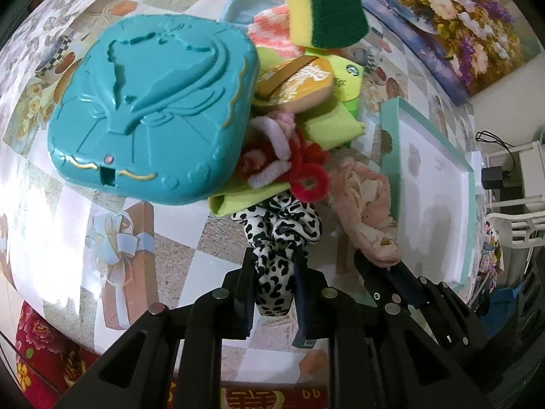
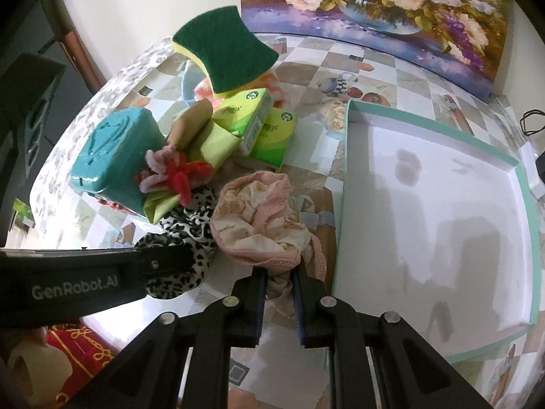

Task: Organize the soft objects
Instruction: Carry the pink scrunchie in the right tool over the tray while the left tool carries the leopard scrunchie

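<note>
Under the sponge (image 1: 327, 3), a pink towel (image 1: 272, 30) hides.

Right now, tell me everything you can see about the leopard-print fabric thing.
The leopard-print scrunchie is soft, gathered white cloth with black spots. The left tongs pinch its near end. Its far end touches the lime-green cloth and lies beside the pink scrunchie, on the patterned table.

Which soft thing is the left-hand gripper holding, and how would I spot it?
Find the big teal box on the table. Just below it, the leopard-print scrunchie sits clamped in the left gripper. Only it is black-and-white spotted; its neighbour, the pink scrunchie, is pale.
</note>
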The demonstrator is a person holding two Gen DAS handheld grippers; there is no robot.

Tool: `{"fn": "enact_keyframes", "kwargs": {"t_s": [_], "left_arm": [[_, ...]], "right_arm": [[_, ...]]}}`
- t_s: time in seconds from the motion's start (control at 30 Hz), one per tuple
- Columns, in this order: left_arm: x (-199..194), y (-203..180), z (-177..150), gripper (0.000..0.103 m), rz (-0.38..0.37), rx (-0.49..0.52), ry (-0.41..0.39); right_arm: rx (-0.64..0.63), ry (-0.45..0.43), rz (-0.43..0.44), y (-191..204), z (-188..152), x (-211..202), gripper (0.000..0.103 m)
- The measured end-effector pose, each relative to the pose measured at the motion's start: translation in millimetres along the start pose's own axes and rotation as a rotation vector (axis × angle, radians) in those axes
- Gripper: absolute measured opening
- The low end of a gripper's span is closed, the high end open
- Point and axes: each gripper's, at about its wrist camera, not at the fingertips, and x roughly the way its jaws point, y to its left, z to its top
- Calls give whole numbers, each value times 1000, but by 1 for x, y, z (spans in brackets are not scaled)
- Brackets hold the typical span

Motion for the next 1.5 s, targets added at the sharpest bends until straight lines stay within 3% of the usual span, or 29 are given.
{"fn": "enact_keyframes", "kwargs": {"t_s": [0.57, 1.17, 1.5], "left_arm": [[-38, 1, -29, 20, -68, 65, -71], [-55, -10, -39, 20, -117, 129, -140], [-75, -22, -39, 20, -154, 175, -229]], "right_arm": [[71, -86, 1, -9, -12, -42, 16], [124, -199, 12, -19, -14, -79, 16], [154, -261, 23, -27, -13, -95, 16]]}}
